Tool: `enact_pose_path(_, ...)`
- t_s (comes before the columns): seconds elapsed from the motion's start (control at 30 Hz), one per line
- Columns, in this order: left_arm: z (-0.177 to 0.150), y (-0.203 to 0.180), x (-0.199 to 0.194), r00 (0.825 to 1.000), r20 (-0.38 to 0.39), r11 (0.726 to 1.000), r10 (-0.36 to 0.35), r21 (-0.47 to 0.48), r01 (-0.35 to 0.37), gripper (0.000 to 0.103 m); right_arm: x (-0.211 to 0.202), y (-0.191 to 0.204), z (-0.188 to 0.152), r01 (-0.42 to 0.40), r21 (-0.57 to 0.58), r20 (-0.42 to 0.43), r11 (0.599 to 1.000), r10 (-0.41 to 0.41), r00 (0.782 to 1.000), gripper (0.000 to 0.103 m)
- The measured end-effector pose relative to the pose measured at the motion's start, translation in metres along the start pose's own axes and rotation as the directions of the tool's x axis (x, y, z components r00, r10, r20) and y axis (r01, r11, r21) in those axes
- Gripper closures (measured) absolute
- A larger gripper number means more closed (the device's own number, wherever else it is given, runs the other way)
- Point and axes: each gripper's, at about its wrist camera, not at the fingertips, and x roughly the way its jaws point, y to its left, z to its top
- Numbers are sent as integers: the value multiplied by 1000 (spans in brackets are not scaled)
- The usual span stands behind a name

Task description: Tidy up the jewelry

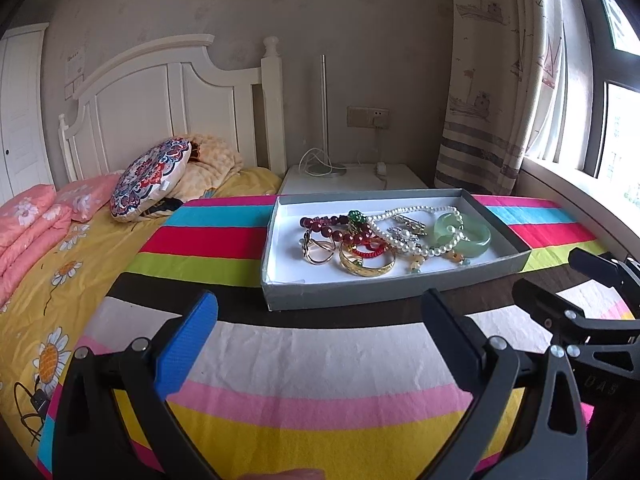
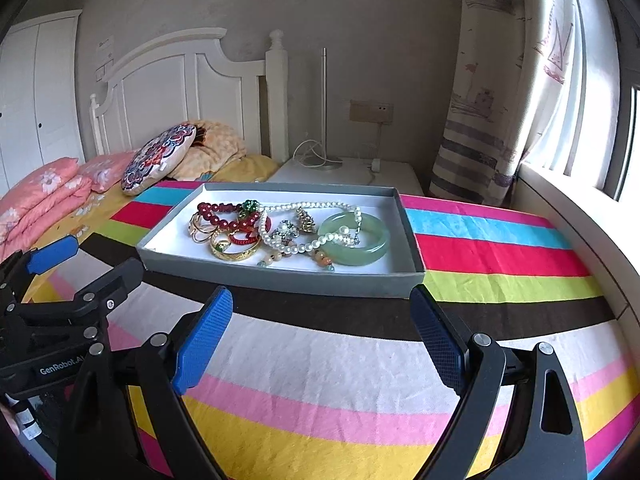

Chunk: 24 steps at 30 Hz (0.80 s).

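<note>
One bed (image 1: 72, 240) is cut off at the left edge of both views, and a striped cloth (image 2: 320, 360) hides whatever lies beneath it, so the kind of surface under the tray cannot be told. One round patterned cushion (image 1: 150, 180) partly covers a tan blanket behind it.

One shallow grey tray (image 2: 280, 276) with a white floor sits on the cloth, beyond both grippers and apart from them. It holds all the jewelry in a tangled heap, so an exact count of small pieces is not possible. Distinct items: one green jade bangle (image 2: 360, 246), one pearl strand (image 2: 308, 246) draped over the bangle, one dark red bead bracelet (image 1: 340, 230), one gold bangle (image 1: 366, 266). Several rings, brooches and charms overlap and are too small to separate.

Two grippers are visible. The left gripper (image 1: 320, 308) has its fingers spread wide, released, nothing between them. The right gripper (image 2: 322, 314) likewise stands with fingers released and empty, just short of the tray's near wall.
</note>
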Motion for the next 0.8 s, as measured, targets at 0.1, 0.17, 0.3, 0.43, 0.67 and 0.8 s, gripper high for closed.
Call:
enact_pose_path(0.1, 0, 2, 0, 1000, 1, 1000, -2, -7, 2, 2, 1, -1, -1, -3, 3, -2, 1000, 3, 1000, 17)
enact_pose_path(0.17, 0, 3, 0, 1000, 1, 1000, -4, -11, 4, 2, 1, -1, -1, -2, 4, -1, 1000, 2, 1000, 17)
enact_pose_path(0.3, -1, 4, 0, 1000, 1, 1000, -6, -15, 6, 2, 1, -2, -2, 1, 14, 0, 1000, -1, 1000, 17)
enact_pose_path(0.43, -1, 5, 0, 1000, 0, 1000, -5, -17, 5, 2, 1, -5, -2, 2, 27, -3, 1000, -2, 1000, 17)
enact_pose_path(0.67, -1, 5, 0, 1000, -4, 1000, -7, -17, 7, 2, 1, -6, -1, 4, 30, -1, 1000, -4, 1000, 17)
enact_pose_path(0.8, -1, 6, 0, 1000, -8, 1000, -7, -23, 7, 2, 1, -7, -1, 3, 32, -1, 999, -3, 1000, 17)
